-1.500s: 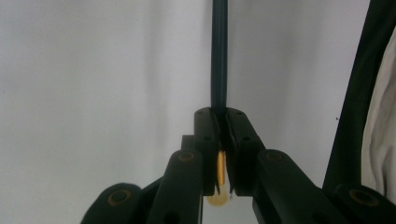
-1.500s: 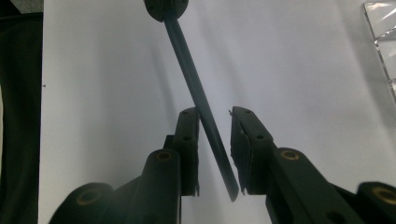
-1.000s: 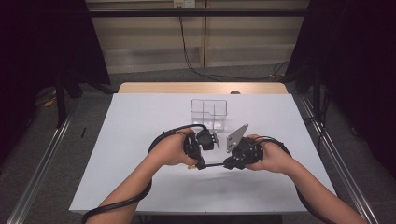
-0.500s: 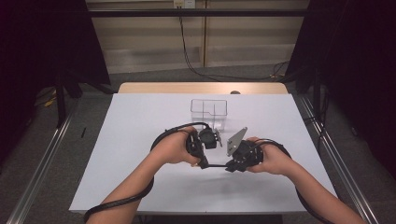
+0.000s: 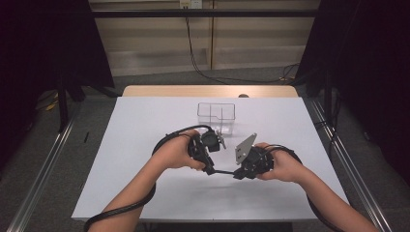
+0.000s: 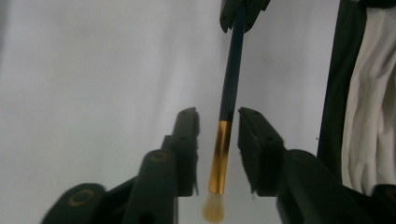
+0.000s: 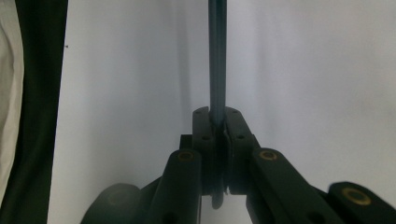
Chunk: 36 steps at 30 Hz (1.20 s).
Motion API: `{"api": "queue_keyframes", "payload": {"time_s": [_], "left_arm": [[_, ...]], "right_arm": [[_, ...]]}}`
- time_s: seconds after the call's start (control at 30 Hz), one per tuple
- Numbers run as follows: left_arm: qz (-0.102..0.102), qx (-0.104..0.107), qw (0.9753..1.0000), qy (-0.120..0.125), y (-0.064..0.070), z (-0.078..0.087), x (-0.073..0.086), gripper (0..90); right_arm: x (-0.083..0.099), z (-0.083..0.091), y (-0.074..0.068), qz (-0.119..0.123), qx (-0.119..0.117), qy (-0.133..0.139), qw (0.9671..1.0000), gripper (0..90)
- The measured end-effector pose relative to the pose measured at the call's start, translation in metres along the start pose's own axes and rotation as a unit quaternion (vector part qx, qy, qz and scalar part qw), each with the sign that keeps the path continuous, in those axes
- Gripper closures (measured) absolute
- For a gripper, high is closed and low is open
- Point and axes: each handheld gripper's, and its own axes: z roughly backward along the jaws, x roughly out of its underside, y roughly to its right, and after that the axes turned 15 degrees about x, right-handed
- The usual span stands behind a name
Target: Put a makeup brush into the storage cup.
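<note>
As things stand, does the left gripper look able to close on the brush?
Probably yes. The left gripper is open with the brush between its jaws, gold ferrule level with them, nothing between. The right gripper clamps the handle's other end.

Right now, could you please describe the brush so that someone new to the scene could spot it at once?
On the white table, in front of the clear box, two hands hold black tongs facing each other. The brush spans between them: a thin dark handle with a gold band and pale bristles, the sole slim stick there.
</note>
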Motion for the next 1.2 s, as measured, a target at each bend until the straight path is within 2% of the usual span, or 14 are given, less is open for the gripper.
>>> {"api": "queue_keyframes", "payload": {"time_s": [0.03,0.13,0.2,0.27,0.37,0.43,0.5,0.7,0.8,0.9,0.93,1.1,1.13,1.2], "left_arm": [[0.004,0.000,0.9999,0.013,0.000,0.001,0.001,63.9],[-0.007,0.001,0.9998,0.018,-0.001,0.005,0.004,57.1],[0.001,-0.001,0.9990,0.044,0.000,0.005,0.006,50.6],[-0.008,-0.006,0.9991,0.042,-0.003,0.008,0.008,42.6],[0.007,-0.005,0.9977,0.068,-0.005,0.009,0.011,32.4],[0.003,-0.004,0.9971,0.076,-0.006,0.010,0.012,25.4],[0.005,0.005,0.9946,0.104,-0.006,0.010,0.016,18.4],[-0.002,-0.013,0.9924,0.122,-0.007,0.014,0.020,7.9],[-0.008,-0.013,0.9888,0.148,-0.005,0.017,0.024,5.0],[0.000,-0.016,0.9835,0.180,-0.006,0.021,0.029,5.1],[-0.008,-0.023,0.9820,0.187,-0.007,0.024,0.031,5.1],[-0.017,-0.043,0.9705,0.237,-0.006,0.032,0.039,5.2],[-0.019,-0.048,0.9654,0.255,-0.005,0.034,0.041,5.1],[-0.022,-0.053,0.9598,0.275,-0.005,0.036,0.044,4.8]], "right_arm": [[0.000,0.000,0.000,0.000,0.002,-0.003,1.0000,85.5],[0.001,0.000,0.000,-0.003,0.002,0.000,1.0000,85.5],[0.002,0.000,0.001,-0.007,0.005,-0.002,1.0000,85.4],[0.002,0.000,0.001,-0.012,0.006,0.003,0.9999,85.4],[0.004,0.001,0.003,-0.019,0.010,0.006,0.9998,85.4],[0.004,0.002,0.003,-0.021,0.012,0.005,0.9997,85.4],[0.007,0.002,0.004,-0.025,0.013,0.009,0.9995,85.4],[0.010,0.002,0.005,-0.030,0.016,0.006,0.9994,85.4],[0.012,0.002,0.005,-0.034,0.016,0.009,0.9992,85.4],[0.013,0.003,0.005,-0.037,0.018,0.011,0.9991,85.4],[0.013,0.003,0.005,-0.037,0.018,0.011,0.9991,85.4],[0.013,0.004,0.005,-0.040,0.019,0.014,0.9989,85.4],[0.013,0.004,0.005,-0.042,0.020,0.016,0.9988,85.4],[0.013,0.003,0.005,-0.044,0.021,0.017,0.9987,85.4]]}}
